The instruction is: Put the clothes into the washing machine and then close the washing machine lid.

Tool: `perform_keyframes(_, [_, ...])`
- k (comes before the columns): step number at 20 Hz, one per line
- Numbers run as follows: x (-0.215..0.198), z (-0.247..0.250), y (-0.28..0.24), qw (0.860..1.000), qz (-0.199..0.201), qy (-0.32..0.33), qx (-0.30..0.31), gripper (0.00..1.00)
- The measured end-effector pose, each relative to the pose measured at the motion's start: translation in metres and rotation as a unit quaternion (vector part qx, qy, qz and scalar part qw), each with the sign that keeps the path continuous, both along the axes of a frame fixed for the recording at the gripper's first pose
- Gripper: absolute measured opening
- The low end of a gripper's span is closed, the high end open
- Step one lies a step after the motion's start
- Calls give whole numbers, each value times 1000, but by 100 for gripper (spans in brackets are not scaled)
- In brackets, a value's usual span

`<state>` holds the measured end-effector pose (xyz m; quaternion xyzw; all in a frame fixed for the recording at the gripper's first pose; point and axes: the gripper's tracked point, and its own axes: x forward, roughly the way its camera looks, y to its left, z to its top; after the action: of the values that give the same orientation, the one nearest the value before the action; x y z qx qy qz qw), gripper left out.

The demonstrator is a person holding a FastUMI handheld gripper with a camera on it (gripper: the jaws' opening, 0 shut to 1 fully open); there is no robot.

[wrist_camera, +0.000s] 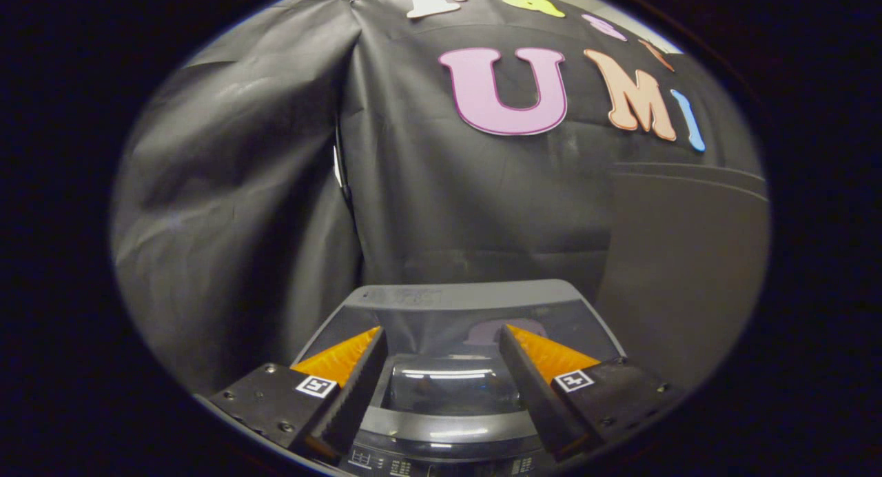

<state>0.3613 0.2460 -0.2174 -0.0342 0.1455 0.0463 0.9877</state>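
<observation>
A grey top-loading washing machine (455,294) stands below me against the black cloth wall. Its lid (448,387) has a dark glass window and lies flat on the machine, reflecting the light. A control panel (441,463) with small markings runs along the machine's near edge, under my fingers. My gripper (441,329) hovers over the lid, open, with nothing between its fingers. The fingertips point toward the machine's far edge, and I cannot tell how high they are above the lid.
Black cloth (448,201) hangs as the booth wall right behind the machine and folds around on the left (227,208). A flat dark panel (682,270) stands to the right of the machine.
</observation>
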Motion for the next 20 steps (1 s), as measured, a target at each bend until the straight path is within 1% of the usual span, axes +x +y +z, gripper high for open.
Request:
perform_keyframes(4, [-5,5,-1,1000,2,-13,-7,99])
perform_keyframes(6, [-9,16,-5,999,-3,-32,-13,99])
perform_keyframes(10, [-26,19,-14,999,-7,-37,-27,99])
perform_keyframes(14, [-55,31,-31,998,-25,-59,-29,98])
perform_keyframes(20, [-99,32,-60,996,-41,-59,-45,98])
